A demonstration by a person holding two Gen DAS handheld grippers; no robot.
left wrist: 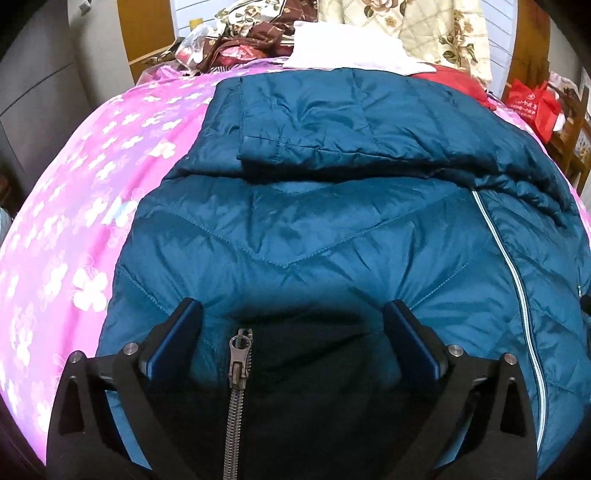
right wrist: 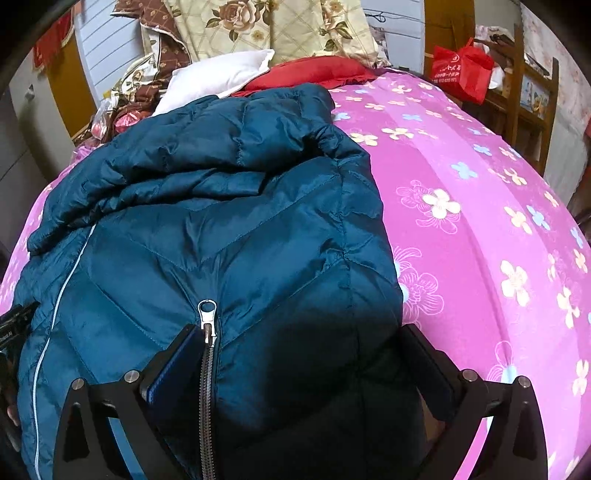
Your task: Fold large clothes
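Observation:
A teal quilted down jacket [left wrist: 314, 229] lies on the pink flowered bedspread [left wrist: 74, 221], a sleeve folded across its upper part. It also shows in the right wrist view [right wrist: 221, 229]. My left gripper [left wrist: 293, 314] is open, its fingers wide apart over the jacket's near edge, a pocket zipper pull [left wrist: 240, 354] between them. My right gripper [right wrist: 299, 336] is open too, its jaws straddling the jacket's right edge, with another zipper pull [right wrist: 207, 317] by the left finger. The cloth between the jaws is in shadow.
Behind the jacket lie a white pillow [left wrist: 347, 48], a red cloth [right wrist: 314, 74], and floral quilts [right wrist: 266, 26] against the wall. A red bag [right wrist: 461, 66] sits on a wooden chair to the right. Bare bedspread [right wrist: 480, 221] lies right of the jacket.

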